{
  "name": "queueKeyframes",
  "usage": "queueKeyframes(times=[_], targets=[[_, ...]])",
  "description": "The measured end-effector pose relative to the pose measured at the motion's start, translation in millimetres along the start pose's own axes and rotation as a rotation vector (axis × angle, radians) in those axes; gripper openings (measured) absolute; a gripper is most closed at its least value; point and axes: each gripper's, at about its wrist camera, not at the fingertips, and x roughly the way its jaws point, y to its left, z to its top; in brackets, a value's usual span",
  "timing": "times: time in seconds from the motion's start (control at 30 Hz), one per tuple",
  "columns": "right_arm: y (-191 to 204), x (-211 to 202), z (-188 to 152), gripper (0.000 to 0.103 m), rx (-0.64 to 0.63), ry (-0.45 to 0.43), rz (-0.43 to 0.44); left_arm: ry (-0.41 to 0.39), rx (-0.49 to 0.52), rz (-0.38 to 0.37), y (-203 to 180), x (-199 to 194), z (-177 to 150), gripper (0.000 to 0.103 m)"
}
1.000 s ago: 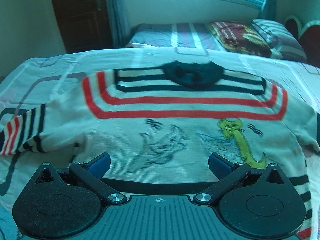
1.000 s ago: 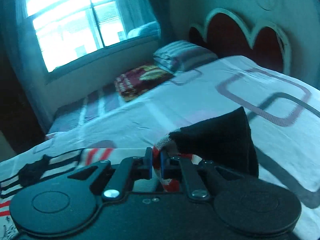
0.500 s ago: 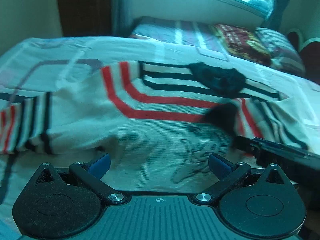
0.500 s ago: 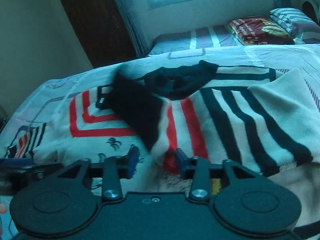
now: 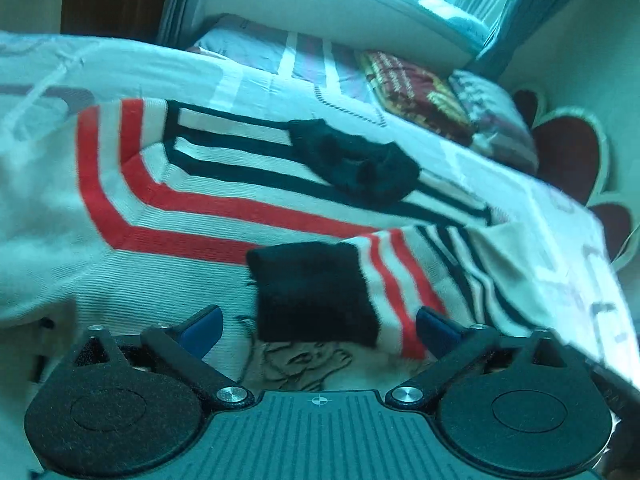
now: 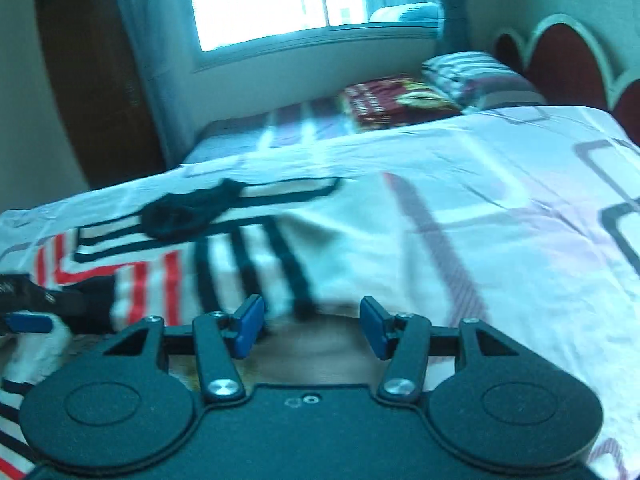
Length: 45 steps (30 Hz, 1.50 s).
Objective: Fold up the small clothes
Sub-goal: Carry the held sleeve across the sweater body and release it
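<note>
Sweater (image 5: 168, 248) lies on bedsheet (image 6: 500, 208), one sleeve (image 5: 360, 292) folded inward.

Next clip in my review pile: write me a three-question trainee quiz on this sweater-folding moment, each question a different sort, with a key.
1. True or false: the sweater's black-cuffed sleeve lies folded across its front.
2. Multiple choice: what lies between the left claw's fingers? A) the black cuff B) a pillow C) nothing
3. Fill in: the right claw grips ______.

Key: 1 true. 2 A; the cuff lies between the closing jaws, whose pads are not pressing it. 3 nothing; its jaws are opening, with bare space between the blue fingers.
</note>
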Motion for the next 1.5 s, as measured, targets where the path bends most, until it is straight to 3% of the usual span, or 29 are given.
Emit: queueKeyframes(times=[0.03, 0.17, 0.2, 0.23, 0.33, 0.47, 0.57, 0.67, 0.73, 0.83, 0.93, 1.07, 1.13, 1.27, 1.4, 1.5], targets=[[-5, 0, -1, 0.053, 0.009, 0.003, -0.005, 0.02, -0.002, -0.014, 0, 6, 1, 0.054], [-17, -1, -5, 0.053, 0.018, 0.001, -0.039, 0.02, 0.0, 0.002, 0, 15, -1, 0.052], [-19, 3, -5, 0.054, 0.014, 0.001, -0.05, 0.008, 0.001, 0.011, -1, 14, -1, 0.034], [-20, 6, -5, 0.055, 0.006, 0.003, -0.062, -0.004, 0.005, 0.025, -3, 13, 0, 0.005], [-25, 9, -6, 0.055, 0.014, 0.016, -0.066, -0.038, -0.002, 0.012, -2, 3, 10, 0.004], [-17, 15, -7, 0.055, -0.029, 0.034, -0.058, -0.142, -0.01, -0.005, -1, -24, 34, 0.004], [-9, 23, -7, 0.053, -0.087, 0.033, -0.11, -0.192, 0.0, 0.026, 8, -34, 48, 0.004], [-10, 34, -3, 0.045, -0.069, 0.041, -0.103, -0.17, -0.042, 0.083, 31, -27, 46, 0.004], [-8, 38, -1, 0.025, -0.062, 0.038, -0.076, -0.131, -0.03, 0.125, 40, -13, 39, 0.004], [-9, 40, -4, 0.016, -0.048, 0.018, -0.098, -0.036, 0.008, 0.157, 41, 11, 24, 0.004], [-44, 45, -10, 0.014, 0.155, 0.052, -0.072, -0.055, 0.065, 0.182, 30, 17, 14, 0.004], [-40, 37, -8, 0.016, 0.128, 0.078, -0.066, -0.063, 0.072, 0.204, 29, 9, 17, 0.004], [-45, 23, -7, 0.029, 0.166, 0.073, -0.048, -0.101, 0.061, 0.211, 29, -12, 14, 0.004], [-50, -4, -3, 0.034, 0.181, -0.002, -0.035, -0.158, 0.085, 0.204, 24, -34, 20, 0.004], [-41, 25, 24, 0.034, 0.148, -0.005, -0.013, -0.127, 0.13, 0.142, -3, -12, 28, 0.004], [-27, 55, 38, 0.034, 0.098, 0.004, 0.01, -0.074, 0.146, 0.139, -17, 19, 24, 0.004]])
